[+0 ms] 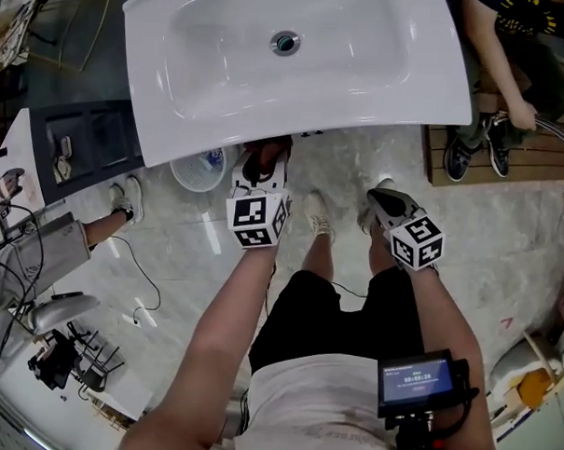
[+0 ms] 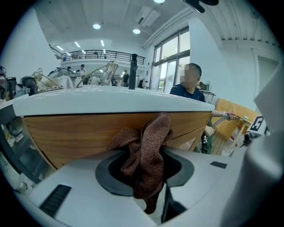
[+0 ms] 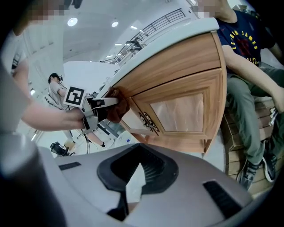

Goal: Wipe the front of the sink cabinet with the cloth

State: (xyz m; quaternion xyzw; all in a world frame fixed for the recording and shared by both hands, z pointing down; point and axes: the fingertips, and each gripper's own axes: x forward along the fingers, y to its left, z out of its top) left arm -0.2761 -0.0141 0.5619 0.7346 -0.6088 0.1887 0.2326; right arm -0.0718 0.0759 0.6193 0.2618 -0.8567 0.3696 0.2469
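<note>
The left tool (image 2: 148,167) is clamped on the bunched brown cloth (image 2: 155,133), which is pressed against the wooden front of the sink cabinet (image 2: 75,135), just under the rim of the white basin (image 1: 184,122). The right tool (image 3: 134,178) is off to the side, away from the cabinet and facing its panelled door (image 3: 179,113). Its jaws are only narrowly apart with nothing between them. A seated person (image 3: 248,71) is beside the cabinet.
</note>
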